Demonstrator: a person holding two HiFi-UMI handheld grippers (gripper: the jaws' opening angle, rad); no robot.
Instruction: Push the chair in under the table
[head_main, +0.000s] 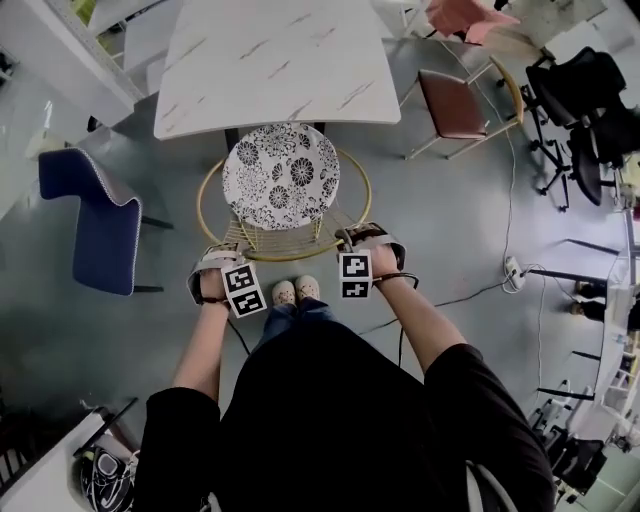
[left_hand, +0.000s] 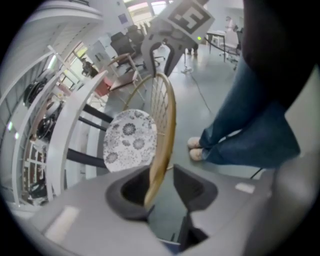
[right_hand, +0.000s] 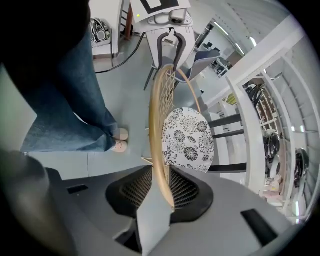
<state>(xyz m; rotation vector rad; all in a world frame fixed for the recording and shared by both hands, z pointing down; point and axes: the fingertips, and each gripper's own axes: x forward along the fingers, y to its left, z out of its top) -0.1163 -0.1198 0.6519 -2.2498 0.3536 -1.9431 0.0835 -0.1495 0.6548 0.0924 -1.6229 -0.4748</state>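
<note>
Left claw (left_hand: 163, 190) and right claw (right_hand: 161, 188) stand spread astride the chair rim (right_hand: 156, 130), plain only in the gripper views

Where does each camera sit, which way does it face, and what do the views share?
Head view: on the person's head, facing steeply down at chair and table; arms, left gripper, right gripper, shoes show.
Left gripper view: on the left gripper, along its jaws, chair rim between them; jeans leg shows.
Right gripper view: same on the right gripper, rim between its jaws; jeans leg shows.
Shared: all show the patterned seat and shoes.
</note>
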